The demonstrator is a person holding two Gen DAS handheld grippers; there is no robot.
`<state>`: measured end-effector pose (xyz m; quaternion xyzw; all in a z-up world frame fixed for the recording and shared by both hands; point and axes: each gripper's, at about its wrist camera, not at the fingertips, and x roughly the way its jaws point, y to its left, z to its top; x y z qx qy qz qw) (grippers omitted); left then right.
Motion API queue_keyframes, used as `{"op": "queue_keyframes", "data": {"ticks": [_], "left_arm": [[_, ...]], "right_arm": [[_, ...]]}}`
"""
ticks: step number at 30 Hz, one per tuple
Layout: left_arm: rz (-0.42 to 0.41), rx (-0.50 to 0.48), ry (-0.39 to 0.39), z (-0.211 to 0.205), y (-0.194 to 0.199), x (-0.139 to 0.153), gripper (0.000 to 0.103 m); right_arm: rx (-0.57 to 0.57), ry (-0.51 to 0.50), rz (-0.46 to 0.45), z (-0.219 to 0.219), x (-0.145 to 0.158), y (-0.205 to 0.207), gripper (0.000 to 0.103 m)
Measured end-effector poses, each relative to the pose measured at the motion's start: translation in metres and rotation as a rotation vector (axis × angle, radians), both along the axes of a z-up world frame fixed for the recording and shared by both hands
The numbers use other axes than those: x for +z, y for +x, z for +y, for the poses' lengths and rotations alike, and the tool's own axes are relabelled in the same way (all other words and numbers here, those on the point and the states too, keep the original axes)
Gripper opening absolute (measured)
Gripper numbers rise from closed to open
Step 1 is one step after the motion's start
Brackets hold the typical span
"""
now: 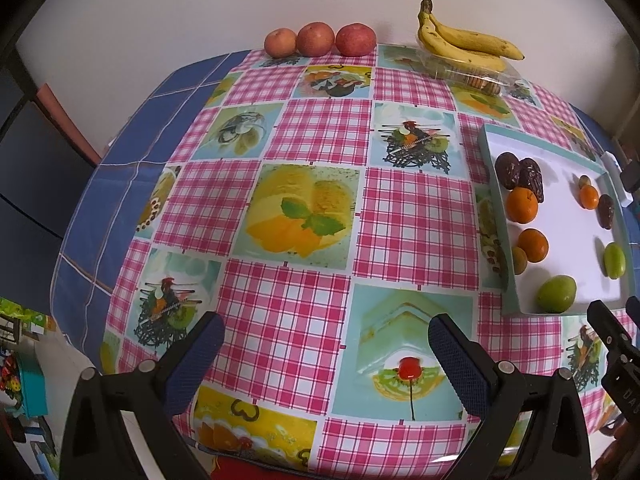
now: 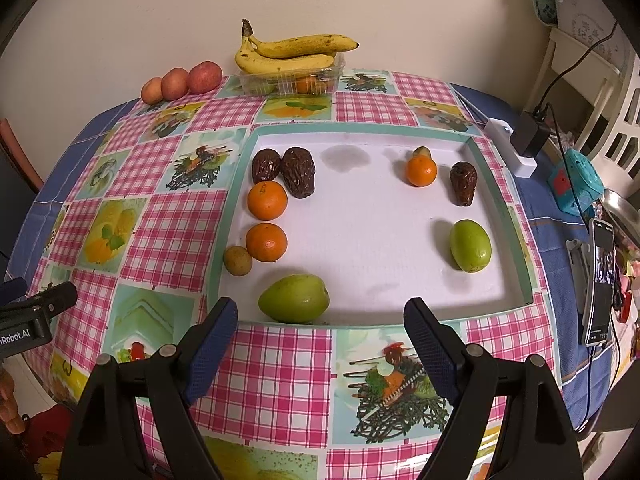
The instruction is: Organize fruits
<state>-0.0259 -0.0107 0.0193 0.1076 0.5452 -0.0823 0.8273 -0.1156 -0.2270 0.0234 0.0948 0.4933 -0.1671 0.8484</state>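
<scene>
A white tray [image 2: 360, 136] with a teal rim holds small fruits. On its left side lie two dates [image 2: 298, 172], two oranges [image 2: 267, 200], a small brown longan [image 2: 237, 260] and a green fruit [image 2: 294, 298]. On its right side are a third orange [image 2: 421, 170], a date [image 2: 463, 182], a green fruit [image 2: 470, 245] and a small longan [image 2: 422, 152]. My right gripper [image 2: 320, 320] is open, just short of the tray's near edge. My left gripper [image 1: 326, 338] is open over bare cloth, left of the tray [image 1: 504, 136].
Three apples [image 1: 316, 39] line the back wall. Bananas [image 2: 292, 52] rest on a clear plastic box [image 2: 288, 78] with fruit inside. A phone on a stand [image 2: 600, 280], a charger [image 2: 528, 136] and cables sit at the table's right edge.
</scene>
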Motion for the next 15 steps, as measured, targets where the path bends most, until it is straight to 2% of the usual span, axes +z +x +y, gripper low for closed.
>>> {"op": "queue_keyframes", "data": {"ticks": [15], "left_arm": [[-0.001, 0.008, -0.006, 0.0017, 0.0008, 0.0005, 0.103]], "right_arm": [[0.001, 0.0, 0.002, -0.0001, 0.0, 0.0009, 0.086]]}}
